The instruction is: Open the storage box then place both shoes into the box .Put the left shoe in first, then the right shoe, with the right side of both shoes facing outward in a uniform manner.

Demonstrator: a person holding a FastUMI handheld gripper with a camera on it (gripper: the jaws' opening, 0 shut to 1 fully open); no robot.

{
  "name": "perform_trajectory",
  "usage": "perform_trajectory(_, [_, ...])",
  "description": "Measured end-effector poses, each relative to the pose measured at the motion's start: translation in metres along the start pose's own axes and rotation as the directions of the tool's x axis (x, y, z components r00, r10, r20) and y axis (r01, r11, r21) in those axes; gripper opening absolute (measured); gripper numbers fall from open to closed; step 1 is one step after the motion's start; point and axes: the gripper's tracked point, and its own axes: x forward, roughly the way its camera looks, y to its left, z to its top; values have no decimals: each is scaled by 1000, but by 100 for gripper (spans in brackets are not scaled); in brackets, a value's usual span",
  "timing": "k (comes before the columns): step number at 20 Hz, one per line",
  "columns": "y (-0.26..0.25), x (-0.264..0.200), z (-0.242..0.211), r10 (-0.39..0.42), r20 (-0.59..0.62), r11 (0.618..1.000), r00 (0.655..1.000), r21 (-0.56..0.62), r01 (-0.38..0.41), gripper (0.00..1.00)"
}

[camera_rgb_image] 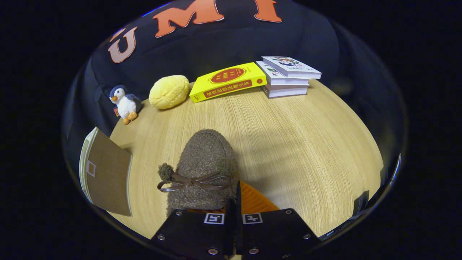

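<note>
Gripper view: the gripper (234, 213) rides above the table, its fingers drawn close together on the rim of a fuzzy brown slipper shoe.

One finger (195, 231) sits over the fuzzy brown slipper shoe with a leather bow (202, 166), whose toe points ahead, away from the fingers, above the pale wooden round table (306, 144); its orange sole (256, 202) shows beside the other finger. Off to one side lies a brown cardboard box lid (108, 173). Far beyond the fingers sit a plush penguin toy (124, 103), a yellow bumpy sponge ball (169, 91), a yellow book (227, 81) and a stack of white books (287, 76).
</note>
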Motion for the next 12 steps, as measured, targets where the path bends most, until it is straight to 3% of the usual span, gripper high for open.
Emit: perform_trajectory(12, [171, -68, 51, 143, 61, 987, 988, -76, -138, 4])
